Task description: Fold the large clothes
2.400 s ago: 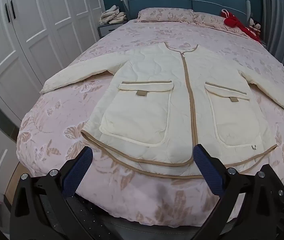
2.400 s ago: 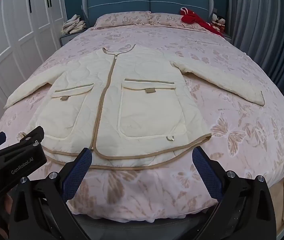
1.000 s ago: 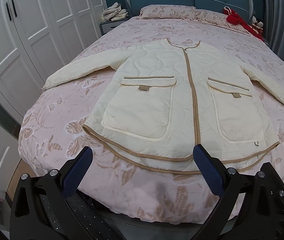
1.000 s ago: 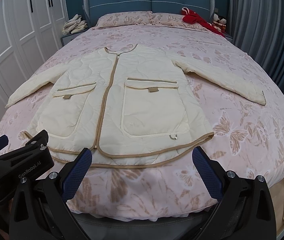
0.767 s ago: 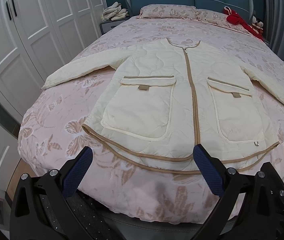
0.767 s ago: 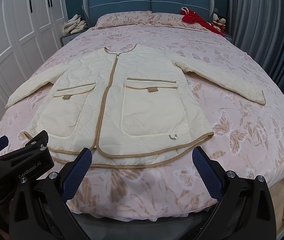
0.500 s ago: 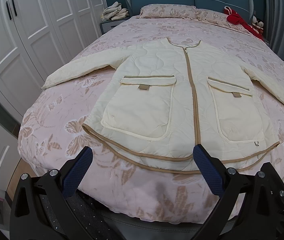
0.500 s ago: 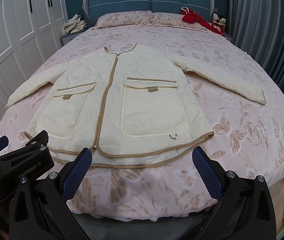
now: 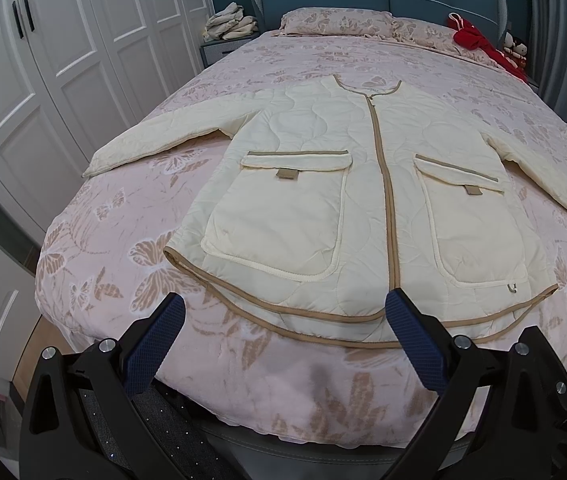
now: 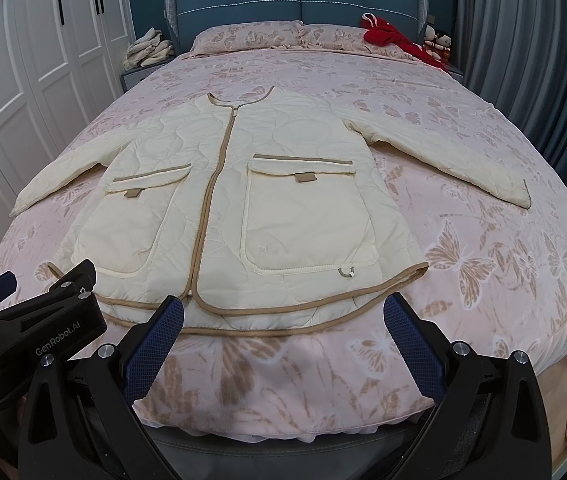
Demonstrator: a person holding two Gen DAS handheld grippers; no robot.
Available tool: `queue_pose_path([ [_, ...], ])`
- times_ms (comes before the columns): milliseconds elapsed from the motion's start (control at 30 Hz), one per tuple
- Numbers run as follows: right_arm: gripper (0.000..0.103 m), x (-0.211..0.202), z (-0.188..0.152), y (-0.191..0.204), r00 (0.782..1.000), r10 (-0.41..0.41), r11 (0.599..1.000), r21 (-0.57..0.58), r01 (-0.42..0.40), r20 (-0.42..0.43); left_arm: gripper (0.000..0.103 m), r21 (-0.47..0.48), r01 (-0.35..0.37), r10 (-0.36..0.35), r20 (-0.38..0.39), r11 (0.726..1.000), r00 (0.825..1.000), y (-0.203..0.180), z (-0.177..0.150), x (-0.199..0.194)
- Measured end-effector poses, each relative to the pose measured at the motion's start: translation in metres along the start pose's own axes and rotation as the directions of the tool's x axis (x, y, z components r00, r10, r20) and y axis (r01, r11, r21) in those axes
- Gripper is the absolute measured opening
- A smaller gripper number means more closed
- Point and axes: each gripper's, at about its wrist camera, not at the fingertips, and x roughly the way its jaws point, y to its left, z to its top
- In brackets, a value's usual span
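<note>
A cream quilted jacket point(image 9: 347, 184) with tan trim and two big front pockets lies flat and face up on the bed, zipped, both sleeves spread out to the sides; it also shows in the right wrist view point(image 10: 251, 200). My left gripper point(image 9: 283, 312) is open and empty, held above the bed's foot edge just short of the jacket's hem. My right gripper point(image 10: 283, 312) is open and empty, also just short of the hem. The left gripper's body point(image 10: 31, 328) shows at the lower left of the right wrist view.
The bed point(image 9: 243, 380) has a pink butterfly-print cover and two pillows point(image 10: 259, 36) by a blue headboard. Red clothes point(image 10: 391, 38) and dolls lie at the far right. White wardrobes point(image 9: 55, 60) stand left, a nightstand with folded cloths point(image 9: 229, 22), and grey curtains point(image 10: 523, 60) hang right.
Both grippers rose and tilted slightly since 2.4 s ago, so the jacket sits a little lower in view. Over the last second almost nothing moves. The jacket has not moved.
</note>
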Motion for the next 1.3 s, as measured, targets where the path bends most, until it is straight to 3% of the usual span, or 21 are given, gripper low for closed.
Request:
queue_pose_path([
  [1300,0.098,0.0078,0.0029,0.0019,1.000,0.004,1.000,-0.001,-0.004,-0.014,0.098,-0.013,0.005,-0.005,-0.023,1.000,1.000,0.0042,0.0043,0.0088],
])
